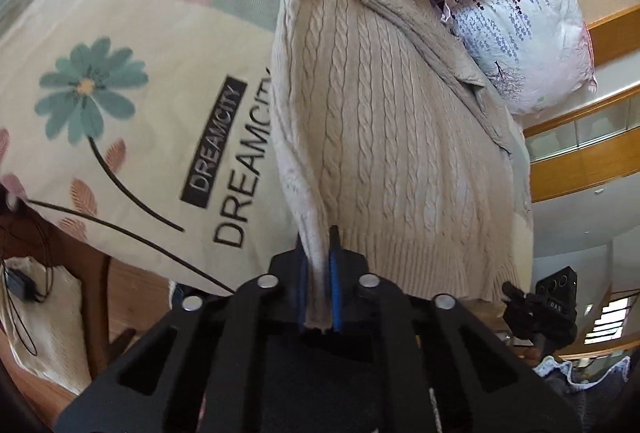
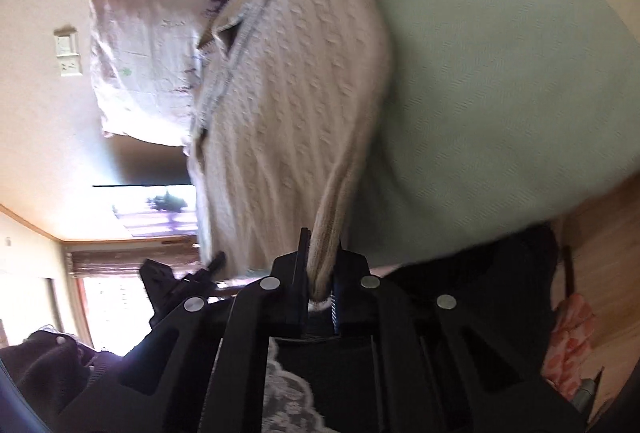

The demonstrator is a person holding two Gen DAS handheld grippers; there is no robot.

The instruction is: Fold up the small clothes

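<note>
A beige cable-knit sweater [image 1: 392, 121] lies stretched over the bed, its collar end far from me against the pillows. My left gripper [image 1: 319, 253] is shut on the sweater's left bottom corner; the fabric runs between its blue pads. My right gripper [image 2: 322, 261] is shut on the other bottom corner of the sweater [image 2: 288, 105], which is bunched between its fingers. The other gripper shows at the hem's far side in each view, in the left wrist view [image 1: 540, 309] and in the right wrist view [image 2: 180, 281].
The bed has a floral "DREAMCITY" sheet [image 1: 120, 105] with pink and green panels. Patterned pillows [image 1: 520, 25] lie at the head of the bed. A wooden bed frame and floor [image 1: 120, 297] lie below left. Dark clothes [image 2: 44, 365] and a pink item [image 2: 572, 345] sit near the bed edge.
</note>
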